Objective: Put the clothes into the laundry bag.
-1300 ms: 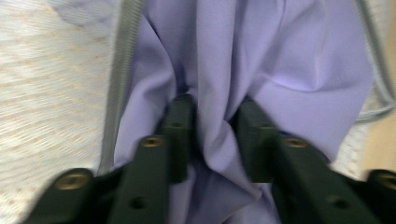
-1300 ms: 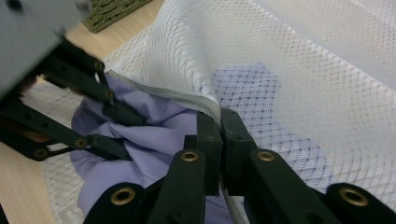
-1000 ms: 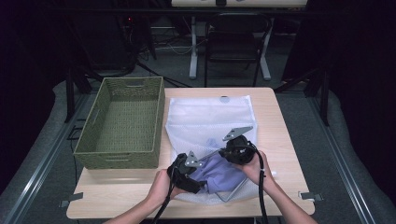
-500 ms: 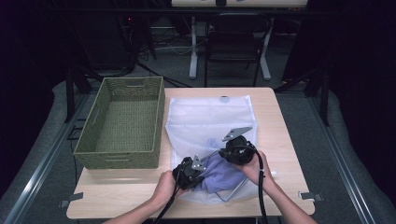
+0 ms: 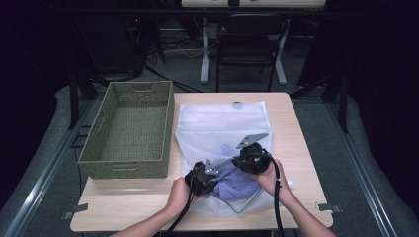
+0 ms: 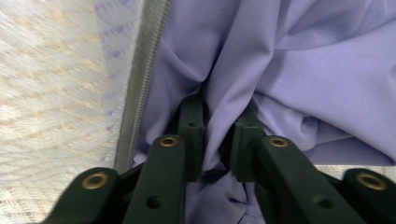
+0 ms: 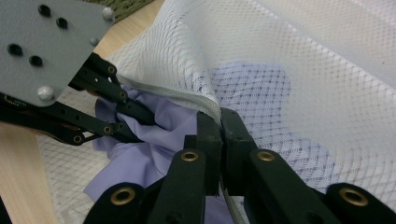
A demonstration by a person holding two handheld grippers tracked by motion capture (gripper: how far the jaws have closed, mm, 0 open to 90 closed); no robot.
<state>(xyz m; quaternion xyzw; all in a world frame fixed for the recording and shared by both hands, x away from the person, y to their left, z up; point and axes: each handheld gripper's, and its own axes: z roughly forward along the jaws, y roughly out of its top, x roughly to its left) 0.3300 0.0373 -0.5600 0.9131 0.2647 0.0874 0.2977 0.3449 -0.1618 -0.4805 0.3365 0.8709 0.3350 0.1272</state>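
Note:
A white mesh laundry bag (image 5: 222,126) lies flat on the wooden table, its zipped mouth toward me. A lilac cloth (image 5: 237,183) sits bunched at that mouth, partly inside. My left gripper (image 5: 210,178) is shut on a fold of the lilac cloth (image 6: 261,60), right beside the grey zipper (image 6: 140,79). My right gripper (image 5: 243,159) is shut on the bag's zipper edge (image 7: 205,103) and lifts the mesh (image 7: 299,60) off the cloth (image 7: 154,140). The left gripper (image 7: 135,112) shows in the right gripper view, its jaws buried in the cloth.
A green woven basket (image 5: 99,148) stands left of the bag, nothing in it. Bare table (image 5: 123,207) runs along the front left edge. A chair (image 5: 247,44) and stand legs are behind the table.
My left gripper has moved right and forward, from the bag's left front corner onto the lilac cloth at the opening. The right gripper has held its place on the zipper edge.

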